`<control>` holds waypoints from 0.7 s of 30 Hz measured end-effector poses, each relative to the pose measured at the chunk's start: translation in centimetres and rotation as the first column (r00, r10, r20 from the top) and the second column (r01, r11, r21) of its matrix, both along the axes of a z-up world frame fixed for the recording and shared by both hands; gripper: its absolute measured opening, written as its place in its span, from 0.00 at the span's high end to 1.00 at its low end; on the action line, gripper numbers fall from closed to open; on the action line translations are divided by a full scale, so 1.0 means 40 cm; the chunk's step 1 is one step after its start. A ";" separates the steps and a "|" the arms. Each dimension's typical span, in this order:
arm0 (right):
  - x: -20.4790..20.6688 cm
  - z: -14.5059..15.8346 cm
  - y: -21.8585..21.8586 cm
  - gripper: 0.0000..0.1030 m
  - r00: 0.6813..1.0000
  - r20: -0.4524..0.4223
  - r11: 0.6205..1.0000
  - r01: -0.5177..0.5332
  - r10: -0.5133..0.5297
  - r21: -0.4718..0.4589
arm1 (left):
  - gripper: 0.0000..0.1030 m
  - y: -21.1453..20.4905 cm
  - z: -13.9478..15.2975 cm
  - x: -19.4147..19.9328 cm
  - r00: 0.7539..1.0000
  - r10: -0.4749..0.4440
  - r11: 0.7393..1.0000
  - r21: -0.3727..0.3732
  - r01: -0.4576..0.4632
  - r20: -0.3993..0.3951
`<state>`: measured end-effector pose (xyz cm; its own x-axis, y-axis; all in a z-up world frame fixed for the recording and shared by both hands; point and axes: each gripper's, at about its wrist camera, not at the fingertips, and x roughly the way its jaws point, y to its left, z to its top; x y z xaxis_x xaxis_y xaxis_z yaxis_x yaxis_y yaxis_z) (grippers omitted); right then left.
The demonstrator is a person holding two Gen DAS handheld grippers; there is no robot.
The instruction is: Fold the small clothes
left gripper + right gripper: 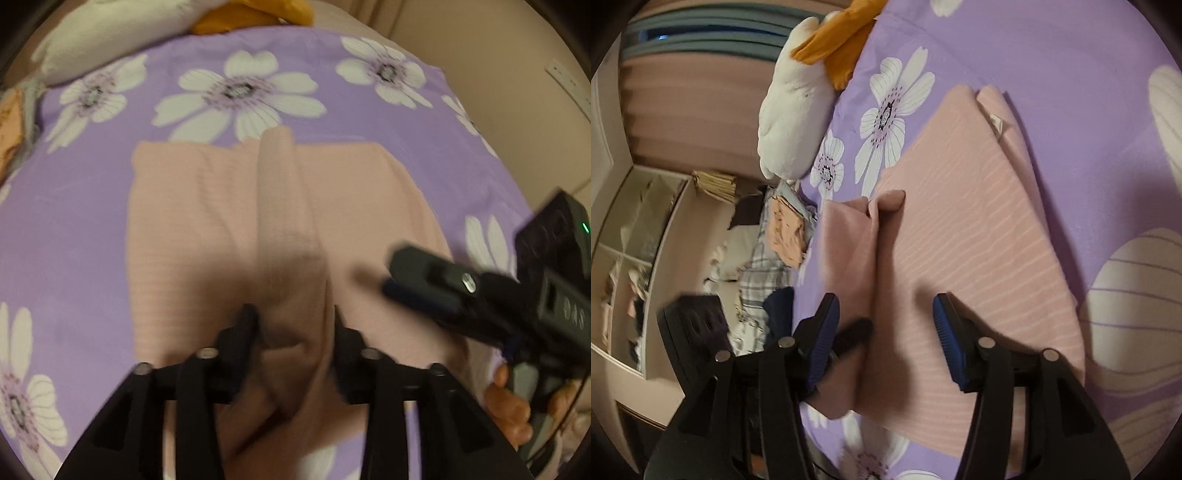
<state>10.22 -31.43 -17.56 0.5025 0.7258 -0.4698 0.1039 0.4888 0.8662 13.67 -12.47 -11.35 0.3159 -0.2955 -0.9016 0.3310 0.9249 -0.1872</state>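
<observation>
A pink ribbed garment (207, 206) lies on the purple flowered bedsheet (74, 206), with a raised fold of cloth (280, 206) running down its middle. My left gripper (295, 332) is open, its black fingers on either side of the near end of that fold. My right gripper (884, 325) is open above the garment (960, 229), blue pads apart; it shows at the right of the left wrist view (424, 273). The folded strip (857, 236) lies along the garment's left edge. The left gripper's finger (853, 332) shows beside my right one.
A white plush toy (790, 122) with orange parts lies at the bed's far side. A pile of other clothes (783, 229) sits off the bed's edge, with shelves (631, 258) beyond. The bed edge and a beige wall (498, 74) are at the right.
</observation>
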 end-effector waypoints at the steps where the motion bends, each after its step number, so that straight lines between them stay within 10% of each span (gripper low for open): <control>1: 0.002 0.004 -0.003 0.45 1.000 -0.002 1.000 -0.002 0.002 0.002 | 0.56 -0.001 0.003 -0.009 1.000 -0.012 1.000 -0.015 0.012 -0.002; 15: 0.122 0.027 0.095 0.37 0.991 0.002 0.977 -0.133 0.135 -0.164 | 0.56 0.257 0.060 -0.099 0.992 0.130 0.978 -0.167 -0.128 0.004; 21: 0.176 0.003 0.157 0.71 0.980 0.018 0.935 -0.184 0.198 -0.302 | 0.56 0.341 0.033 -0.096 0.976 0.215 0.955 -0.199 -0.219 -0.044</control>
<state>17.27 -25.17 -17.42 0.3952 0.6408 -0.6581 -0.0543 0.7315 0.6797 9.81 1.15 -10.02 0.3738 -0.3979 -0.8378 0.1203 0.9165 -0.3816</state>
